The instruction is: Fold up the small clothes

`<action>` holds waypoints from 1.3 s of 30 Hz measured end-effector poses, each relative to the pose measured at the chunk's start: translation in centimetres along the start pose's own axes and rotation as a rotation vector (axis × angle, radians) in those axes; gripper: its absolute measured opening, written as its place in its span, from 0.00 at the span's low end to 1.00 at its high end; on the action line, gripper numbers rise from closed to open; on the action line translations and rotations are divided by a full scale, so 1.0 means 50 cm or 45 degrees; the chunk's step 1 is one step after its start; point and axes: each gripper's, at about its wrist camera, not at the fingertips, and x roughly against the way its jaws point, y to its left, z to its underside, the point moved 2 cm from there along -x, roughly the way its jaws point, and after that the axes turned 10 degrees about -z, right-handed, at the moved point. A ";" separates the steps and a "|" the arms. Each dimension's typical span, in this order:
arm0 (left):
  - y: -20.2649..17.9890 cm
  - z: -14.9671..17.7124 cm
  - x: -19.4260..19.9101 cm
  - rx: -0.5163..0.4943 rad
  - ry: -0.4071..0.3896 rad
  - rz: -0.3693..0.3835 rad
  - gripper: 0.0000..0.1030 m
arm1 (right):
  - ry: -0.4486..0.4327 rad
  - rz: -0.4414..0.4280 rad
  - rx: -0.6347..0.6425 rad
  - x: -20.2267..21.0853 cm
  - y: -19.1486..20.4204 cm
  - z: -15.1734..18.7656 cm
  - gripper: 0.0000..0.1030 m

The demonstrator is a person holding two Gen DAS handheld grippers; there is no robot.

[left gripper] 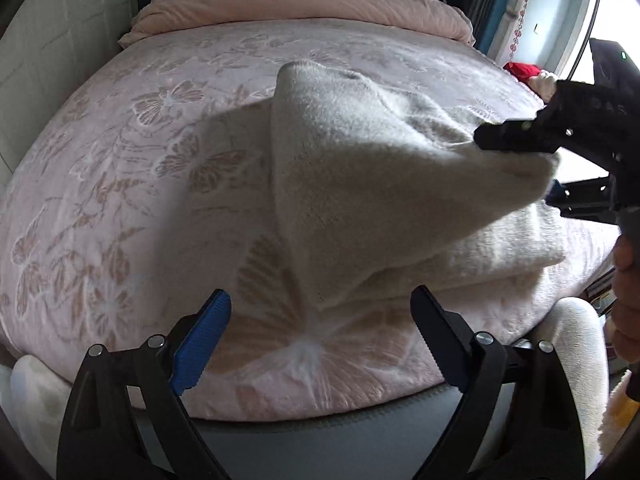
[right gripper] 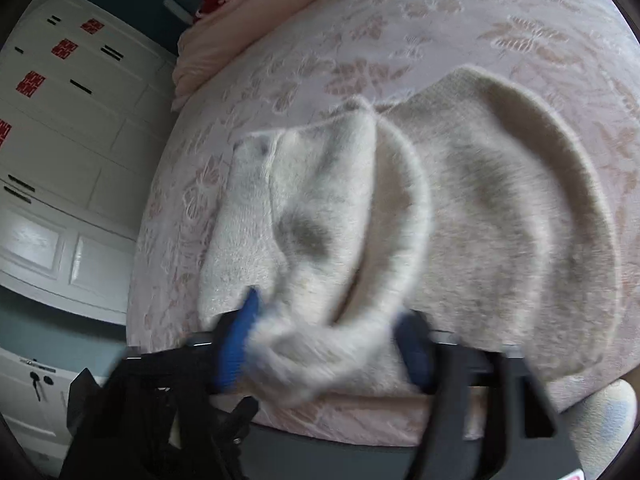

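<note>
A cream fuzzy knit garment (left gripper: 360,184) lies on the pink flowered bedspread (left gripper: 120,160). Its near part is pulled up into a tent toward the right. My right gripper (left gripper: 516,166) comes in from the right edge and is shut on a bunched fold of it. In the right wrist view that fold fills the gap between the blue pads of the right gripper (right gripper: 328,308), and the rest of the garment (right gripper: 500,220) spreads out beyond. My left gripper (left gripper: 320,296) hangs open above the bed's near edge, nothing between its fingers, just short of the garment's lower corner.
A rolled pink quilt (left gripper: 300,0) lies at the head of the bed. Something red (left gripper: 520,70) sits at the bed's far right. White wardrobe doors (right gripper: 60,140) stand to the left. A person's hand (left gripper: 626,280) and a leg in white (left gripper: 572,340) are at the near right.
</note>
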 end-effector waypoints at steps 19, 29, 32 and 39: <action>-0.059 -0.024 -0.066 0.073 0.204 0.186 0.11 | -0.248 0.069 -0.179 0.169 -0.251 0.078 0.15; -0.065 -0.030 -0.059 0.067 0.197 0.153 0.12 | -0.207 0.032 0.019 0.150 -0.151 -0.097 0.57; -0.070 -0.027 -0.060 0.052 0.194 0.142 0.12 | -0.044 0.081 0.012 0.047 -0.161 -0.108 0.45; -0.062 -0.028 -0.067 0.044 0.215 0.153 0.16 | -0.352 0.066 0.153 0.188 -0.096 -0.139 0.08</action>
